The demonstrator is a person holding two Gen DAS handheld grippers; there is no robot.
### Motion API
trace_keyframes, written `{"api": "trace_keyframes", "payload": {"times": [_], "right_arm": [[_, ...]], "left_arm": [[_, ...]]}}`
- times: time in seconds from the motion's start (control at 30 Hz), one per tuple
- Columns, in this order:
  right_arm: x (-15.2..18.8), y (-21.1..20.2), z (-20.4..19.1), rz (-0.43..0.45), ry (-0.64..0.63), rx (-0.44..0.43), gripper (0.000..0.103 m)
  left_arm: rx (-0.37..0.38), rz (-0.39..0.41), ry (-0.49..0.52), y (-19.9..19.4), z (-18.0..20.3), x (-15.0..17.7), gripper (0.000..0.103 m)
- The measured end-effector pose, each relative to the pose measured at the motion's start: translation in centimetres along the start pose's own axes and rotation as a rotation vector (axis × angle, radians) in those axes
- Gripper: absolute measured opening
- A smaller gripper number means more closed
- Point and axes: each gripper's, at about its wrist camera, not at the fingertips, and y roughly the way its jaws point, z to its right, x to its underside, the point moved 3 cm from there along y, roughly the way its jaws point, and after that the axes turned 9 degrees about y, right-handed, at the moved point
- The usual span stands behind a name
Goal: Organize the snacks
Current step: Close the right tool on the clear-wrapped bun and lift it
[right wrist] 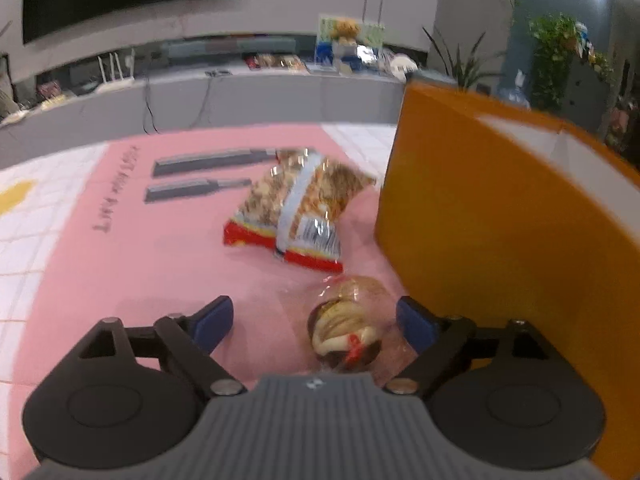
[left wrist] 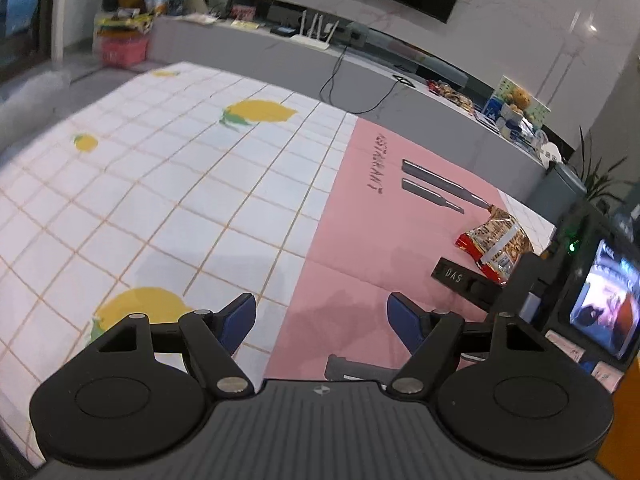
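A red and brown snack bag point(right wrist: 298, 208) lies flat on the pink mat point(right wrist: 140, 260), left of an orange box point(right wrist: 500, 240). It also shows at the right of the left wrist view point(left wrist: 496, 240). A clear-wrapped pastry point(right wrist: 348, 324) lies in front of the bag, between the open fingers of my right gripper point(right wrist: 316, 320), closer to the right finger. My left gripper point(left wrist: 320, 316) is open and empty above the seam between the pink mat point(left wrist: 380, 208) and the white lemon-print cloth point(left wrist: 160, 184). The other gripper's black body point(left wrist: 468, 280) shows at its right.
The orange box wall stands tall close to my right gripper's right finger. A grey counter point(left wrist: 360, 68) with cables, a router and small items runs behind the table. A monitor point(left wrist: 604, 304) stands at the far right of the left wrist view. Plants point(right wrist: 560, 52) stand behind the box.
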Motion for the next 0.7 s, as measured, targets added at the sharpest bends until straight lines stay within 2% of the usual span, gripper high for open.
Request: {"api": "trace_keyframes", "payload": {"times": [0.13,0.2,0.23,0.27,0.43,0.63,0.7], "right_arm": [[0.1,0.5,0.1,0.032,0.049,-0.011,0.085],[0.1,0.5,0.3,0.033,0.058,-0.032,0.074],[0.0,0.4,0.5,0.042,0.048,-0.03,0.061],[-0.1,0.3,0.6,0.048,0.035,-0.038,0.059],[0.2,-0.2,1.9,0.048,-0.05,-0.101,0.055],[2.3,-3.0,4.0,0.023,-0.174,-0.291,0.055],[3.0,-3.9,4.9,0.019,-0.201,-0.328,0.055]], "left_arm": [[-0.006,-0.006,-0.013,0.1,-0.2,0.1,0.088],[-0.006,-0.005,-0.011,0.1,-0.2,0.1,0.088],[-0.004,-0.003,-0.01,0.1,-0.1,0.1,0.088],[-0.001,-0.002,-0.007,0.0,-0.1,0.1,0.088],[0.008,-0.005,0.01,0.1,0.2,0.3,0.088],[0.041,-0.02,-0.008,-0.2,0.1,0.5,0.088],[0.044,-0.013,0.003,-0.5,0.2,0.6,0.088]]}}
